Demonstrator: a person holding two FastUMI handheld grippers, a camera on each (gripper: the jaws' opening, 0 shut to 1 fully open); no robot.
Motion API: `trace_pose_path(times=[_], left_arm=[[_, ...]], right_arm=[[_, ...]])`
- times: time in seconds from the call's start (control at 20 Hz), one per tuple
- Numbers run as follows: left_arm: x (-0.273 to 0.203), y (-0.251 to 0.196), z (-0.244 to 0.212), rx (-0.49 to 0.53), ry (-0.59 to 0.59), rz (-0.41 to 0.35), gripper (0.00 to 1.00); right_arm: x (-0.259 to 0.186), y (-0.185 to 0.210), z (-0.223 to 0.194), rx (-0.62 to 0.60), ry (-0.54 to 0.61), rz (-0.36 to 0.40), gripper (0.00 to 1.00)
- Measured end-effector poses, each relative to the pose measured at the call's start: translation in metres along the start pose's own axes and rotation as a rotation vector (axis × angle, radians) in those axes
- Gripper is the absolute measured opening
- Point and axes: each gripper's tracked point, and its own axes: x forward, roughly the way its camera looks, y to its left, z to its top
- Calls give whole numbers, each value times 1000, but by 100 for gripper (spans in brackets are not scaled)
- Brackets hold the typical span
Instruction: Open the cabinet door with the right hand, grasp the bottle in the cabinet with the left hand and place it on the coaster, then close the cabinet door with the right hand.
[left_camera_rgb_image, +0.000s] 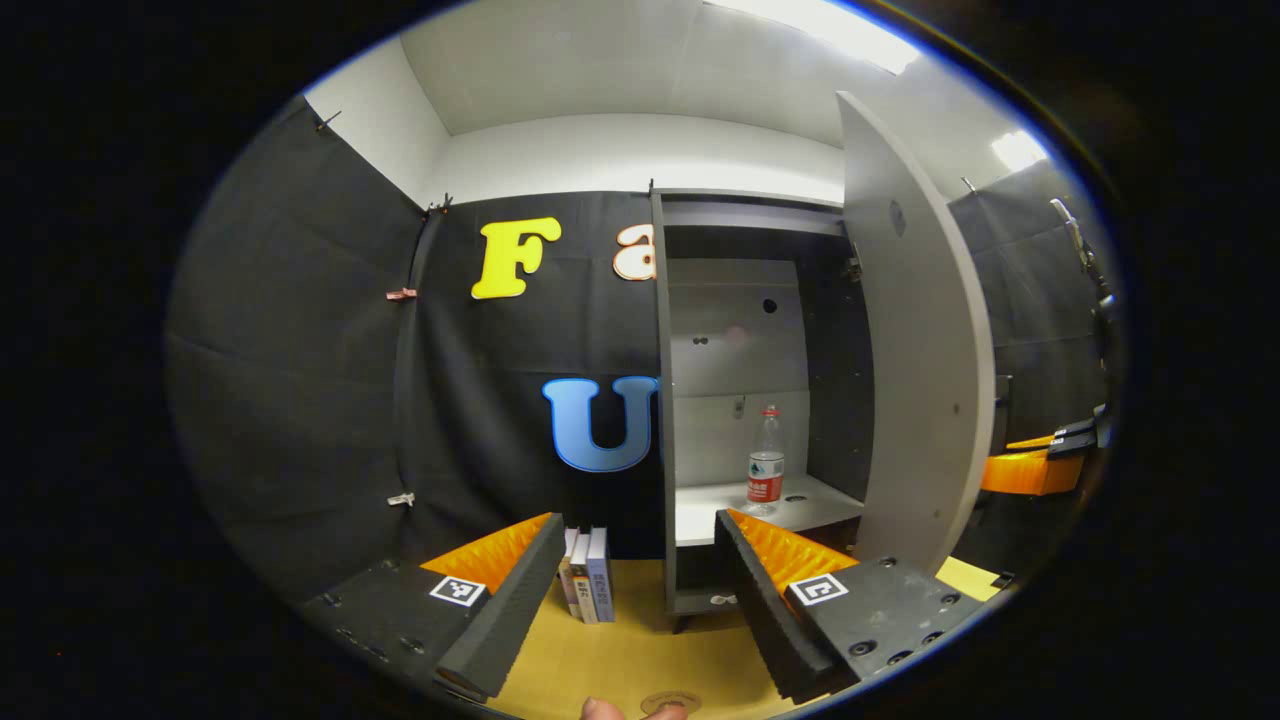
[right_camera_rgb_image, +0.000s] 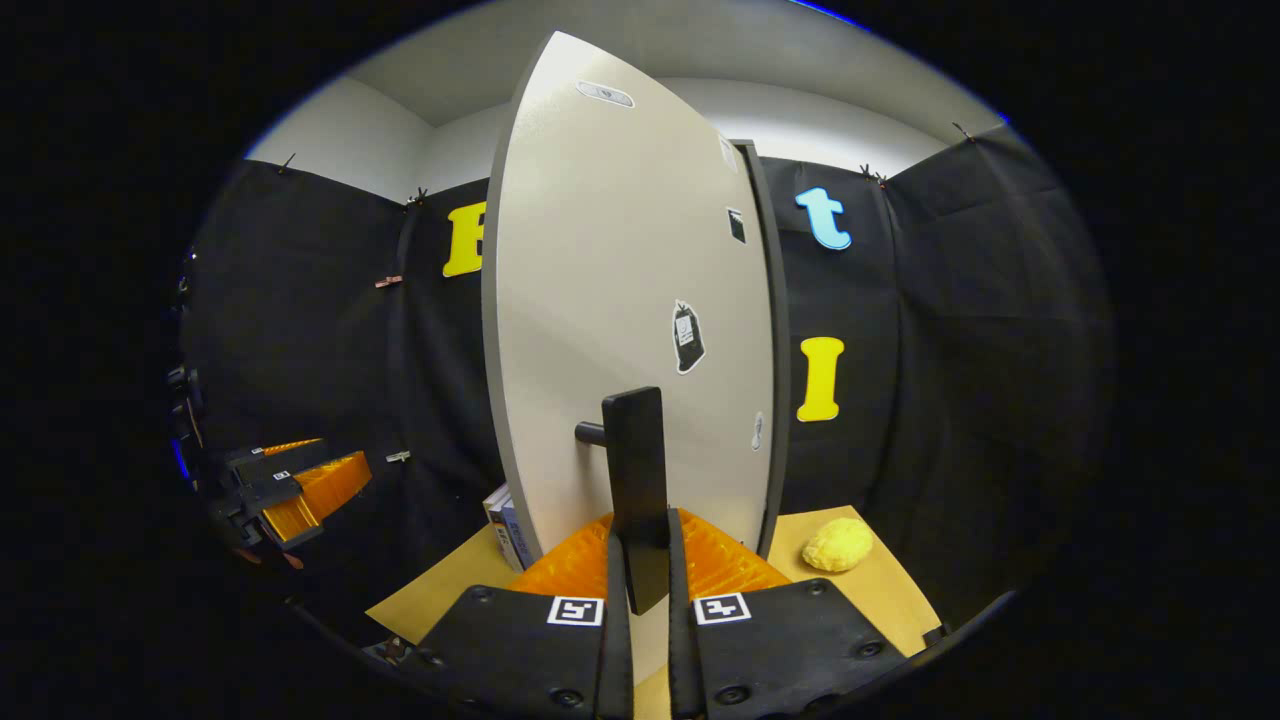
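The grey cabinet (left_camera_rgb_image: 740, 350) stands with its door (left_camera_rgb_image: 925, 350) swung wide. A clear bottle (left_camera_rgb_image: 766, 462) with a red label stands upright on the lower shelf (left_camera_rgb_image: 700, 505). My left gripper (left_camera_rgb_image: 640, 545) hangs open in front of the cabinet, well short of the bottle. A round coaster (left_camera_rgb_image: 670, 702) lies on the tabletop at the bottom edge of the left gripper view, by a person's fingertips. In the right gripper view, my right gripper (right_camera_rgb_image: 640, 540) is shut on the dark door handle (right_camera_rgb_image: 635, 480) of the door (right_camera_rgb_image: 620, 300). My left gripper (right_camera_rgb_image: 300, 490) appears far left there.
Several books (left_camera_rgb_image: 587, 575) stand upright on the yellow tabletop (left_camera_rgb_image: 620, 650) left of the cabinet. A yellow crumpled lump (right_camera_rgb_image: 838, 544) lies on the table right of the door. My right gripper (left_camera_rgb_image: 1040, 462) is seen past the door's edge.
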Motion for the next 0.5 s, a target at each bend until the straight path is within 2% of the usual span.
trace_pose_path(times=[0.35,0.5], left_arm=[[14,-28,2,-13,-1,-54,94],[18,-40,2,-24,0,-70,94]], right_arm=[[-9,-34,4,-33,-20,-102,17],[-12,-43,5,-4,-26,-140,18]])
